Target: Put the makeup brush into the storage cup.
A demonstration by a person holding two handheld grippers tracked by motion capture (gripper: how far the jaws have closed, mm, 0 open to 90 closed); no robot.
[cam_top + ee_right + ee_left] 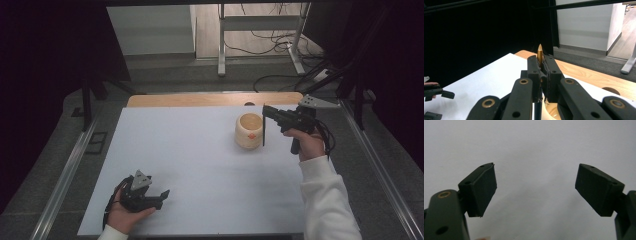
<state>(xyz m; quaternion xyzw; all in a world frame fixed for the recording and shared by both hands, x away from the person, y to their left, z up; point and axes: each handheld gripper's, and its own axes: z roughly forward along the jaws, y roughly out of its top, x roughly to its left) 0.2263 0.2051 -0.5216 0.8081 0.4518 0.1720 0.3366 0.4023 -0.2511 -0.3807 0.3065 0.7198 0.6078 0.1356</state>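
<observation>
Pencil pinched between right fingers

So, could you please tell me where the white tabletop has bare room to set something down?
The wide stretch between the left gripper and the wooden cup is bare, as is the far-left corner. It is crowded only around the cup, where the right gripper holds a pencil upright.

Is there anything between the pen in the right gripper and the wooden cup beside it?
Nothing visible. The right gripper is shut on a thin dark pen that hangs upright just right of the wooden cup. The cup's mouth looks open, and only bare white tabletop surrounds it.
</observation>
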